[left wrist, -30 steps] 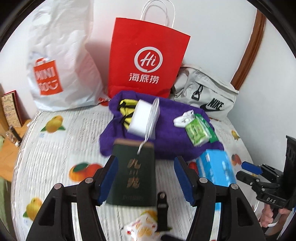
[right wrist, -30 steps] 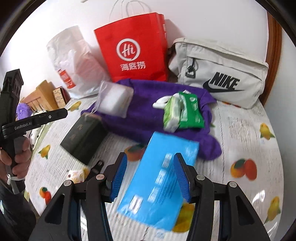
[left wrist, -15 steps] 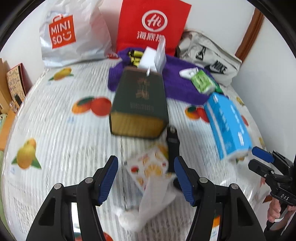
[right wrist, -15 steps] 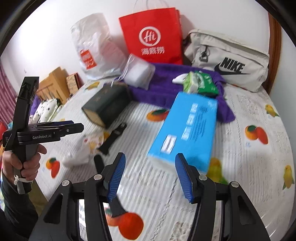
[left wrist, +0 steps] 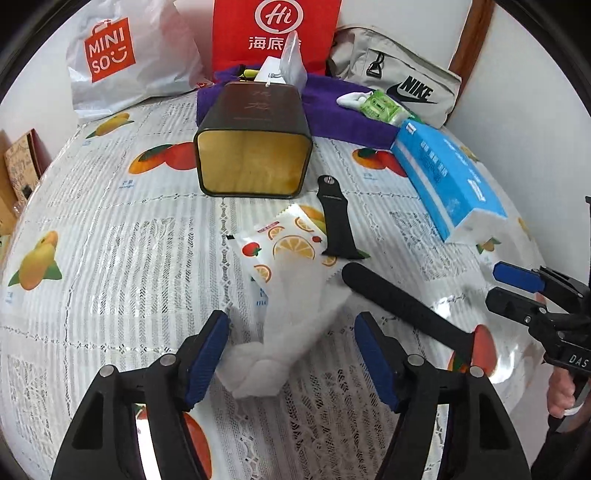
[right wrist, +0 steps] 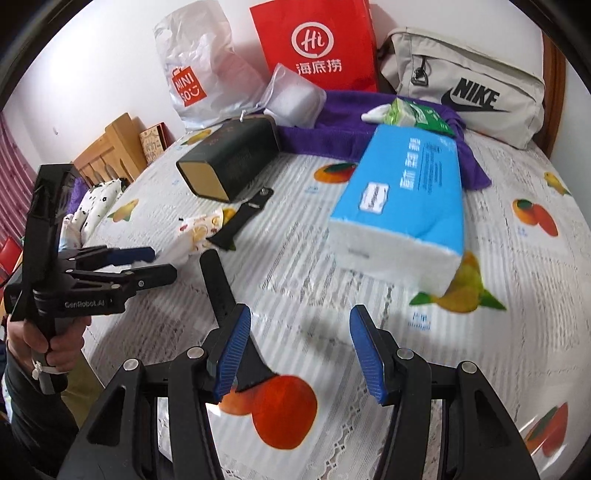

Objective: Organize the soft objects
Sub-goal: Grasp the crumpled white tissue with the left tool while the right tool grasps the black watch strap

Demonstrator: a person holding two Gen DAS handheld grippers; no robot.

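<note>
A fruit-printed wipe packet [left wrist: 284, 243] lies on the tablecloth with a white wipe [left wrist: 291, 332] bunched out of it. My left gripper [left wrist: 291, 354] straddles that wipe; its jaws are opening and the pads do not touch it. The left gripper [right wrist: 147, 264] also shows in the right wrist view. My right gripper [right wrist: 300, 354] is open over bare cloth, just short of the blue tissue pack [right wrist: 402, 206], with nothing between its pads. Behind lie a purple towel [left wrist: 332, 107] and a green wipes pack [left wrist: 380, 107].
A dark green tin [left wrist: 255, 140] lies on its side mid-table. Two black watch-strap pieces [left wrist: 336, 218] [left wrist: 402, 302] lie by the packet. A red paper bag [left wrist: 277, 33], a white Miniso bag [left wrist: 122, 62] and a grey Nike bag [left wrist: 399, 81] line the wall.
Both grippers have come down and back toward the near part of the table. The left one now frames the white wipe with wider jaws; the tin no longer sits between them.
</note>
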